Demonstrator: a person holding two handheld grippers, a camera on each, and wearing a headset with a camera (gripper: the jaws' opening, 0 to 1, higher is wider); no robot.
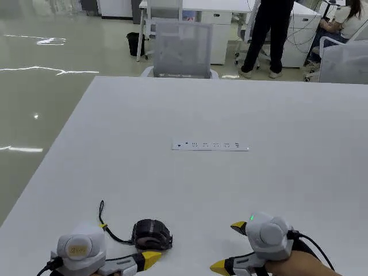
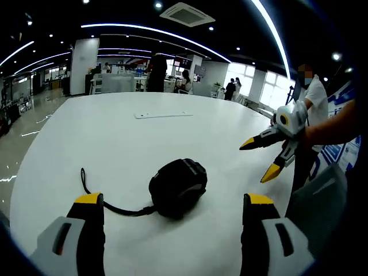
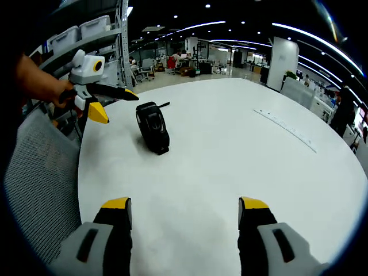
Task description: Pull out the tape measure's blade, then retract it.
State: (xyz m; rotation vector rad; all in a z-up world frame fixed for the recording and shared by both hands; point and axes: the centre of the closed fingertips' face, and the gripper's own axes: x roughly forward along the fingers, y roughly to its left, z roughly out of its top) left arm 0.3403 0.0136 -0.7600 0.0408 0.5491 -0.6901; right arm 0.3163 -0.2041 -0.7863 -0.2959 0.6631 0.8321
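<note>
Left gripper (image 2: pixel 173 199) and right gripper (image 3: pixel 185 202) both gape wide — holding nothing. The tape measure (image 1: pixel 152 234) lies on the table (image 1: pixel 230 103), blade seemingly inside.

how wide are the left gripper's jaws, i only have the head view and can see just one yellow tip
observer: the left gripper is wide open; its own view shows both yellow tips, with the tape measure lying between and just ahead of them, untouched.
operator: and the right one
observer: the right gripper is open too, with bare table between its jaws.
operator: any blade out yet
observer: no; the right gripper view shows the tape measure side on, with no blade drawn out.
</note>
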